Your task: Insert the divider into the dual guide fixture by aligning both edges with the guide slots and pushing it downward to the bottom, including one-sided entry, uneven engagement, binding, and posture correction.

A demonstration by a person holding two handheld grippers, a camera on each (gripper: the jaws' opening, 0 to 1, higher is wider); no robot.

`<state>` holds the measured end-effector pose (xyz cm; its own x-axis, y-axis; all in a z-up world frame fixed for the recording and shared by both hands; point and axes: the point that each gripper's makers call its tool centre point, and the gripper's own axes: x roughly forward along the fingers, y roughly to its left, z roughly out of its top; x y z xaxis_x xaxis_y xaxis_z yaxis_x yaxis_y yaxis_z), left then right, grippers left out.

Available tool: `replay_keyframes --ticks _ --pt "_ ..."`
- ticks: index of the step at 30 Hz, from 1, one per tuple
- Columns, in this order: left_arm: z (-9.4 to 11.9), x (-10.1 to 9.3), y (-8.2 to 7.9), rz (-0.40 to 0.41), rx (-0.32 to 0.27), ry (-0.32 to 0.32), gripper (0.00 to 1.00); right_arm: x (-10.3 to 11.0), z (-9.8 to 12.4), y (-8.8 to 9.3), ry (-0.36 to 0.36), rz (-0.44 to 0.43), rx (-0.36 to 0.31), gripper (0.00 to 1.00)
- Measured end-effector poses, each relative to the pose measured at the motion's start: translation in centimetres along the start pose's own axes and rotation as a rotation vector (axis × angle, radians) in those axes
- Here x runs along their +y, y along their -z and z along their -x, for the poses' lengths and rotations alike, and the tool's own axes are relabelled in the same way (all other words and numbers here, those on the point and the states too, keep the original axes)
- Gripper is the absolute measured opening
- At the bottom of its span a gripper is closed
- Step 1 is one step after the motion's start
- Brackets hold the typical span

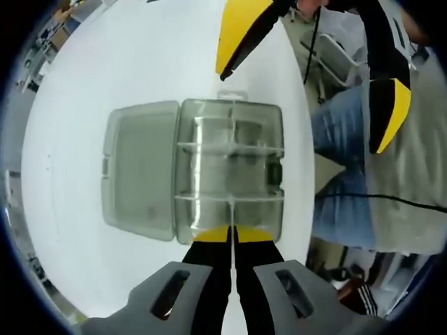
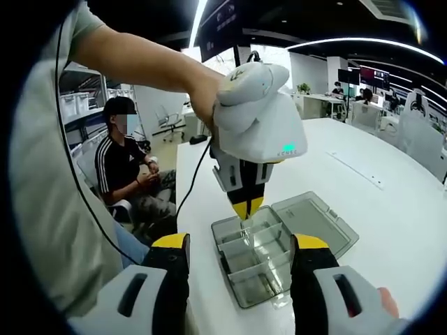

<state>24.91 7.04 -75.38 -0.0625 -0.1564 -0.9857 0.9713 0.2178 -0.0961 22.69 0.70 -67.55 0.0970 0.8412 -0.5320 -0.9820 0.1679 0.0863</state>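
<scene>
Looking down through the left gripper view: left gripper (image 1: 231, 234) with yellow tips pressed together on the top edge of a thin clear divider (image 1: 230, 209), clamped on it. Divider standing edge-on above the near wall of a clear plastic box (image 1: 230, 171), over its nearest compartment; how deep in the slots, cannot tell. Box sitting on a white table (image 1: 140, 70), hinged lid (image 1: 142, 178) laid flat open to the left. Wide bare tabletop left of and beyond the lid; table edge close along the box's right side, with a person's jeans (image 1: 342, 174) just past it. Right gripper (image 1: 314, 63) held high above the far side of the box, jaws spread wide, nothing between them.

Switching to the right gripper view: own jaws rising well apart at the bottom, released, framing the box (image 2: 262, 258) between them. Left gripper (image 2: 247, 207) seen head-on, held in a gloved hand (image 2: 244, 87), tips down at the box's far corner. Lid (image 2: 318, 220) open toward the right. Long stretch of open table (image 2: 391, 174) beyond. Seated person (image 2: 129, 174) in a dark striped shirt off the table's left edge, and office desks further back. Divider itself hard to make out against the clear walls.
</scene>
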Motion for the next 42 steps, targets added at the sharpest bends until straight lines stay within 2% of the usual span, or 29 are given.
replay_keyframes --ticks 16,42 --pt "-0.8 0.0 0.1 -0.034 0.014 -0.014 0.00 0.2 0.0 0.0 -0.001 -0.003 -0.002 0.55" --pt "-2.4 0.1 0.5 -0.004 0.024 -0.023 0.00 0.3 0.1 0.4 0.003 -0.025 -0.003 0.57"
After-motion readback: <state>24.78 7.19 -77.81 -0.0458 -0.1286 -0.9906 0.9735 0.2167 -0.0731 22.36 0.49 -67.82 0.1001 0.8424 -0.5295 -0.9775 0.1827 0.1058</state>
